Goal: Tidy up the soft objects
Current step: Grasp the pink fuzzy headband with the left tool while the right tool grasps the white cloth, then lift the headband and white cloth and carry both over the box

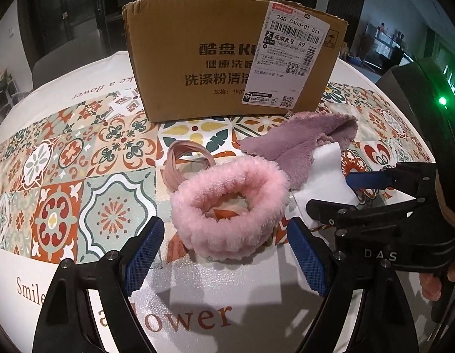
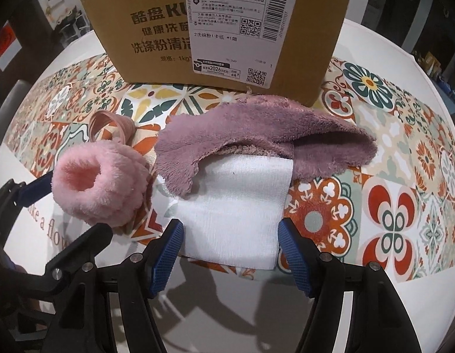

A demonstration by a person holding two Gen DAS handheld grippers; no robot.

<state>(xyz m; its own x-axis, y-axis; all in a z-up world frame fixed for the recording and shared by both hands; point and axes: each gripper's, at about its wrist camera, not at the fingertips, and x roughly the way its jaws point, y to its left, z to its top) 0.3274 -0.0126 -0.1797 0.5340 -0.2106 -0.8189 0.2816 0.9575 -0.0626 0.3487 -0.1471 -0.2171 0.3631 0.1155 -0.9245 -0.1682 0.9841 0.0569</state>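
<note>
A fluffy pink headband (image 1: 230,206) lies on the table just ahead of my open left gripper (image 1: 226,256); it also shows in the right wrist view (image 2: 101,182). A thin pink band (image 1: 186,158) lies behind it. A purple fleece cloth (image 2: 257,132) lies partly over a white folded cloth (image 2: 236,214). My open right gripper (image 2: 230,253) has its fingertips either side of the white cloth's near edge. A cardboard box (image 1: 227,58) stands behind them.
The table carries a patterned tile cloth (image 1: 65,176) with white borders and printed words. The right gripper's body (image 1: 389,220) is close to the left gripper's right side. Chairs and dark furniture stand beyond the table.
</note>
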